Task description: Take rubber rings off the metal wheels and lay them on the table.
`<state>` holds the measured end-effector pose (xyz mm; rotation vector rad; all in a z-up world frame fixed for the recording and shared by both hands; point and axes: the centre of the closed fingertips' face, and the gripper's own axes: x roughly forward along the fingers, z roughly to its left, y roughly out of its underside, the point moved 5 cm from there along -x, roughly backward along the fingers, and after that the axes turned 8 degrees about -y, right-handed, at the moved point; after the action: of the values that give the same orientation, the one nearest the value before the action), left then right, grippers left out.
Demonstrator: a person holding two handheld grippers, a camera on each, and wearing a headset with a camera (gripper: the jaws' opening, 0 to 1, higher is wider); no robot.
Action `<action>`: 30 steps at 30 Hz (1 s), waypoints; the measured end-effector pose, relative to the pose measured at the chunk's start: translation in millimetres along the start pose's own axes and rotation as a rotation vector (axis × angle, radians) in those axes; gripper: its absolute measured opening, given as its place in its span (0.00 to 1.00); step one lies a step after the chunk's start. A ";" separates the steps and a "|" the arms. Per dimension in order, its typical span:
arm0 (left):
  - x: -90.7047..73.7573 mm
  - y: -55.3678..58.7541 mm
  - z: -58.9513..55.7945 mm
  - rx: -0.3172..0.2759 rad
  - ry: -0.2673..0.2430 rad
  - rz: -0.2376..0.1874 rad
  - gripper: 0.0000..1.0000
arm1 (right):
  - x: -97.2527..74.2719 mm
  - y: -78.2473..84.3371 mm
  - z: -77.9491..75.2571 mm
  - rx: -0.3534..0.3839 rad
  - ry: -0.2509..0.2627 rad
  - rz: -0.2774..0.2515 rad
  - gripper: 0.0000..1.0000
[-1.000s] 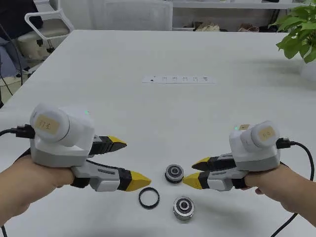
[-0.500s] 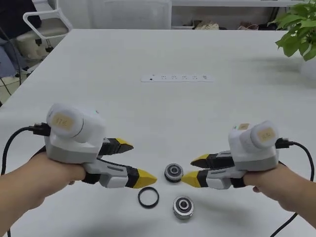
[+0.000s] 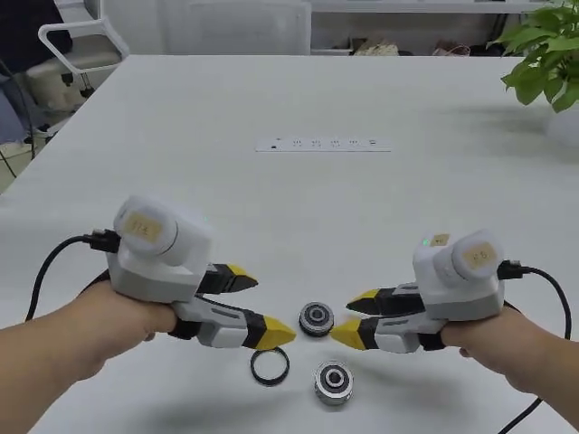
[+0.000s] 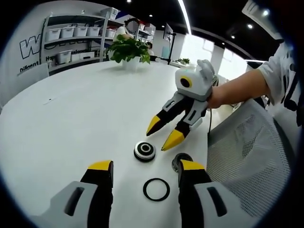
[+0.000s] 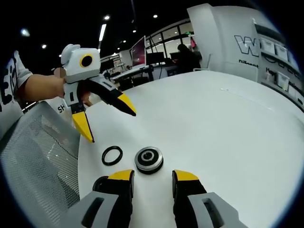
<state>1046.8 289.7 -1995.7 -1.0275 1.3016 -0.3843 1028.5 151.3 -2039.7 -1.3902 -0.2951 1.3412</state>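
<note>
A metal wheel [image 3: 317, 318] with its black rubber ring on lies flat on the white table [image 3: 298, 208], between the two grippers. My left gripper [image 3: 262, 306] is open just left of it, and my right gripper [image 3: 353, 316] is open just right of it. Neither touches the wheel. A loose black rubber ring [image 3: 270, 365] lies on the table nearer me, beside a second wheel [image 3: 334, 382]. In the left gripper view the wheel [image 4: 144, 150] and the ring [image 4: 156, 189] sit ahead of the jaws. The right gripper view has the wheel [image 5: 148, 159] close ahead of the jaws, with the ring [image 5: 112, 155] to its left.
A white power strip [image 3: 324, 145] lies mid-table. A green plant [image 3: 543, 63] stands at the far right corner. An office chair [image 3: 72, 50] is at the far left. A mesh chair back [image 4: 247, 152] is near the table's front edge.
My left gripper has moved right and forward, closer to the wheel. The right gripper has hardly shifted. Wheels and loose ring lie where they were.
</note>
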 end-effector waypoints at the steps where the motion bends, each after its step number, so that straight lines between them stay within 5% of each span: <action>1: 2.2 0.7 -0.3 0.001 0.003 0.004 0.51 | 0.4 0.2 0.1 -0.001 -0.001 0.001 0.30; 30: 32.8 4.4 -5.3 -0.011 0.043 0.024 0.39 | 16.2 3.2 0.8 -0.020 -0.007 0.008 0.18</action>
<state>1049.9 265.4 -2018.6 -1.0170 1.3553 -0.3830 1031.5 163.3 -2050.7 -1.4046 -0.3083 1.3536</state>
